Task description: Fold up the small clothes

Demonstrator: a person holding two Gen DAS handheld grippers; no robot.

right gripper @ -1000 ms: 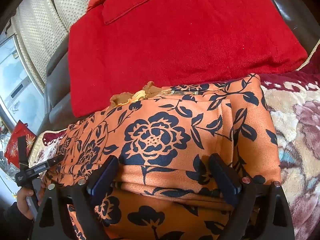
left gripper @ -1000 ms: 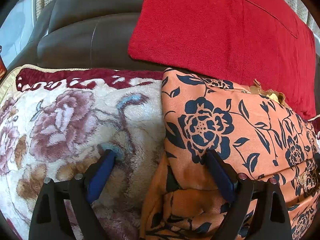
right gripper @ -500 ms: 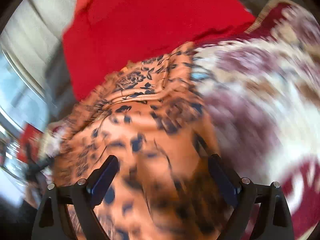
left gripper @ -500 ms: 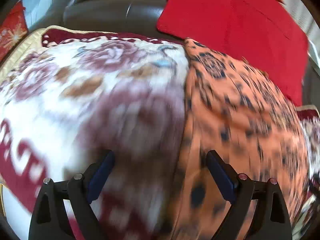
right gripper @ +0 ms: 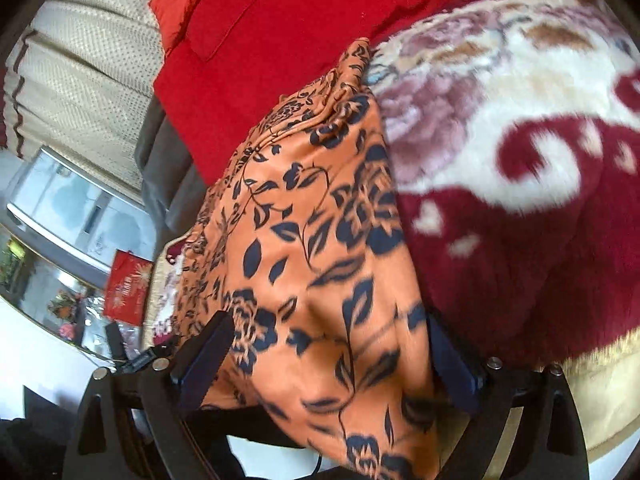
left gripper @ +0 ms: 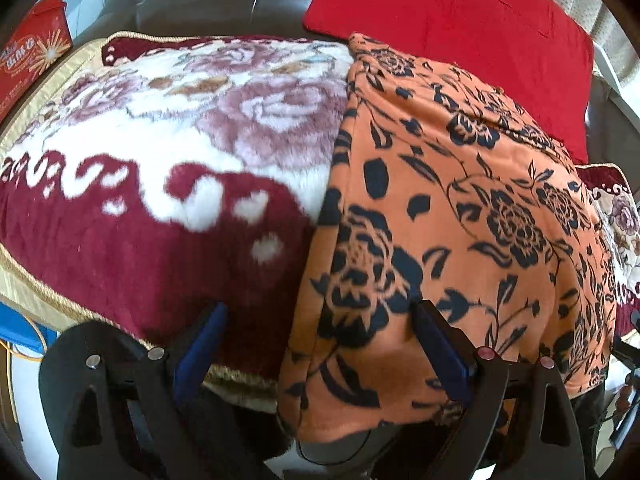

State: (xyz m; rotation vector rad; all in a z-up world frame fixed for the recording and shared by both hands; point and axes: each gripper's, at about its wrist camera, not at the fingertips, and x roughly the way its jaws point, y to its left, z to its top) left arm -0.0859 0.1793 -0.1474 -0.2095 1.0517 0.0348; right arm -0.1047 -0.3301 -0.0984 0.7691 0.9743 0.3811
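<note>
in the left wrist view, a red gift box [left gripper: 34, 50] with gold lettering sits at the far left edge beside a dark leather sofa [left gripper: 208, 4]. a plush blanket [left gripper: 168, 152], cream with mauve roses and a maroon border, covers the seat and drops over its front edge. the left gripper [left gripper: 318, 330] hangs low in front of that edge with its blue-padded fingers [left gripper: 200, 344] spread wide, nothing between them; one finger stands before the blanket, the other before the cloth. right of the blanket lies the orange floral garment [left gripper: 460, 216], folded into a long strip printed with dark navy roses, running from the sofa back down over the seat front, its lower end hanging free. behind it leans a red cushion [left gripper: 460, 32].

in the right wrist view, a cream textured curtain [right gripper: 80, 76] fills the upper left, above a window and the same red gift box [right gripper: 126, 286]. the red cushion [right gripper: 288, 40] lies at upper centre. the orange floral garment [right gripper: 320, 240] falls down the middle of the frame and hangs past the right gripper [right gripper: 330, 344], whose fingers stand parted on either side of the cloth without pinching it. the plush blanket [right gripper: 520, 160] fills the right.
</note>
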